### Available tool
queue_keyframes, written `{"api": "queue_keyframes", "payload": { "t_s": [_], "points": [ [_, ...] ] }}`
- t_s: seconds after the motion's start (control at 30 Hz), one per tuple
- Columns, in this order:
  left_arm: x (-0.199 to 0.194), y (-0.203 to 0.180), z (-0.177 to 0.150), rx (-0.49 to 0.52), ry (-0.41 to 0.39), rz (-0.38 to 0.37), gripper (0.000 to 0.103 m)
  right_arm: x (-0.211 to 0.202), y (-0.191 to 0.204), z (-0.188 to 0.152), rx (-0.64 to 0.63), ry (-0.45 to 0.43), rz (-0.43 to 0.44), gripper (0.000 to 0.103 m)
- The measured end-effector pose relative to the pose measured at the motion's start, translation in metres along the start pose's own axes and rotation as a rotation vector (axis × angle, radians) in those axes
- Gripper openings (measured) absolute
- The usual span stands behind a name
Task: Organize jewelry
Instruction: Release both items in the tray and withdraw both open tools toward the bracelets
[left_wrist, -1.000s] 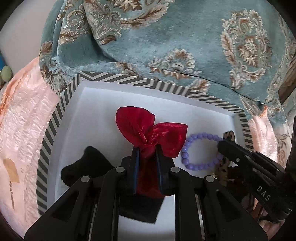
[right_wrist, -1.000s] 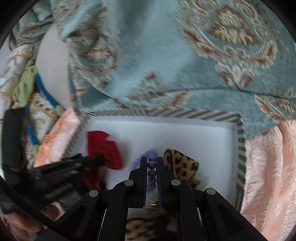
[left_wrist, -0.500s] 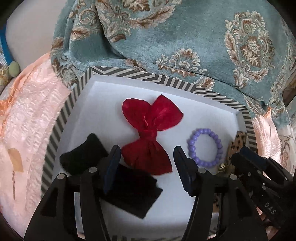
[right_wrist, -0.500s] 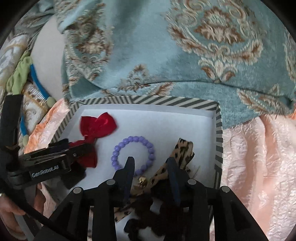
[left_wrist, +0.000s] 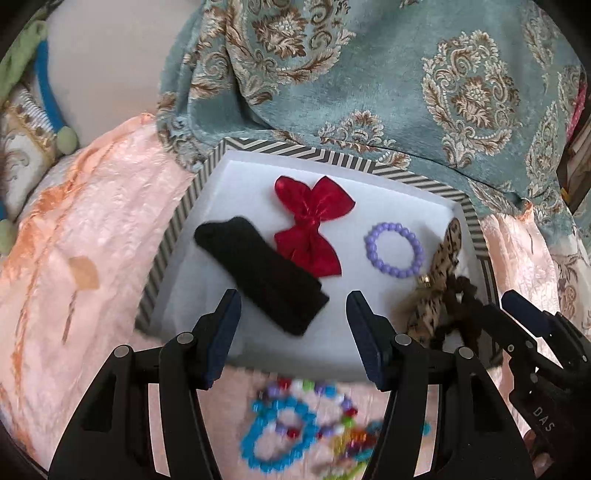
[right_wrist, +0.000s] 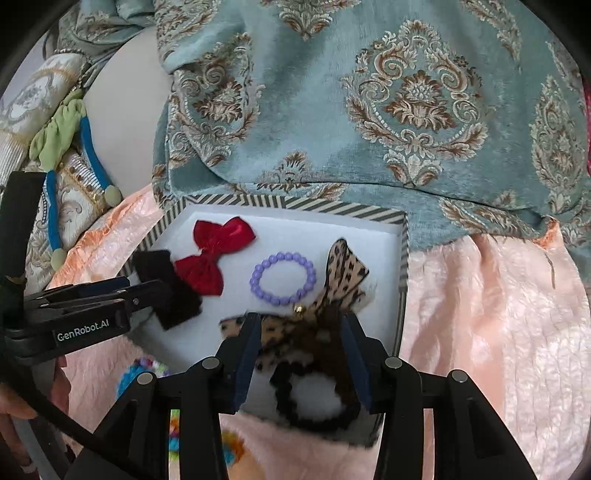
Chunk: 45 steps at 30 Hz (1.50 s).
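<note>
A white box with a striped rim (left_wrist: 306, 151) (right_wrist: 332, 210) lies on pink cloth. In it lie a red bow (left_wrist: 310, 225) (right_wrist: 214, 254), a purple bead bracelet (left_wrist: 393, 249) (right_wrist: 282, 278), a black velvet piece (left_wrist: 258, 273) (right_wrist: 170, 291), a leopard-print bow (left_wrist: 439, 273) (right_wrist: 343, 273) and a dark scrunchie (right_wrist: 314, 402). My left gripper (left_wrist: 293, 328) is open and empty above the box's near edge. My right gripper (right_wrist: 301, 354) is open and empty over the leopard bow and scrunchie.
Colourful bead bracelets (left_wrist: 291, 432) lie blurred on the pink cloth (left_wrist: 92, 266) in front of the box. A teal patterned cushion (left_wrist: 369, 74) stands behind the box. A blue and green cord (right_wrist: 88, 147) lies at the far left.
Both grippers opened, letting go of the red bow and the purple bracelet in the box, then drew back toward me. The bead bracelets on the cloth came into view.
</note>
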<state>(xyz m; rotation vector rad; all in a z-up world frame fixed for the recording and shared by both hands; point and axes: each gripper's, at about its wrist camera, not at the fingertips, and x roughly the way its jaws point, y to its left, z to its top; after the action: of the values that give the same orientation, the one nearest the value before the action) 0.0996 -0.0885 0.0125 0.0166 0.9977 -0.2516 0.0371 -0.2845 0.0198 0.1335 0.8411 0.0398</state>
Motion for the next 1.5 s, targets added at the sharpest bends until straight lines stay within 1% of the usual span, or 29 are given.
{"api": "queue_keyframes", "payload": {
  "t_s": [0.13,0.2,0.4,0.5,0.57,0.63,0.83,0.9,0.97,1.1,1.23,1.5],
  "points": [
    [-0.018,0.001,-0.018,-0.008,-0.006,0.008,0.059,-0.011,0.003,-0.012,0.032,0.005,0.004,0.044],
    [-0.024,0.002,-0.024,-0.008,-0.010,0.025,0.059,-0.017,0.006,-0.018,0.035,0.012,-0.001,0.044],
    [-0.044,0.010,-0.045,-0.031,-0.017,0.039,0.059,-0.035,0.012,-0.034,0.041,0.011,0.002,0.045],
    [-0.053,0.011,-0.055,-0.029,-0.025,0.045,0.059,-0.043,0.015,-0.041,0.043,0.014,0.010,0.048],
    [-0.059,0.012,-0.062,-0.027,-0.029,0.049,0.059,-0.049,0.018,-0.045,0.040,0.013,0.011,0.053],
    [-0.065,0.013,-0.067,-0.026,-0.034,0.055,0.059,-0.056,0.021,-0.049,0.031,0.010,0.010,0.055],
    [-0.082,0.014,-0.080,-0.018,-0.058,0.070,0.059,-0.070,0.027,-0.060,0.026,0.013,0.019,0.056],
    [-0.089,0.013,-0.084,-0.011,-0.068,0.072,0.059,-0.075,0.031,-0.063,0.015,0.011,0.018,0.058],
    [-0.094,0.012,-0.088,0.000,-0.077,0.077,0.059,-0.079,0.033,-0.065,0.006,0.003,0.015,0.064],
    [-0.099,0.013,-0.093,0.011,-0.081,0.080,0.059,-0.086,0.037,-0.069,-0.006,-0.005,0.019,0.064],
    [-0.102,0.016,-0.098,0.000,-0.086,0.083,0.059,-0.089,0.039,-0.074,-0.013,0.001,0.022,0.065],
    [-0.100,0.023,-0.105,0.001,-0.062,0.075,0.059,-0.091,0.033,-0.079,0.000,0.011,0.024,0.065]
  ]
}}
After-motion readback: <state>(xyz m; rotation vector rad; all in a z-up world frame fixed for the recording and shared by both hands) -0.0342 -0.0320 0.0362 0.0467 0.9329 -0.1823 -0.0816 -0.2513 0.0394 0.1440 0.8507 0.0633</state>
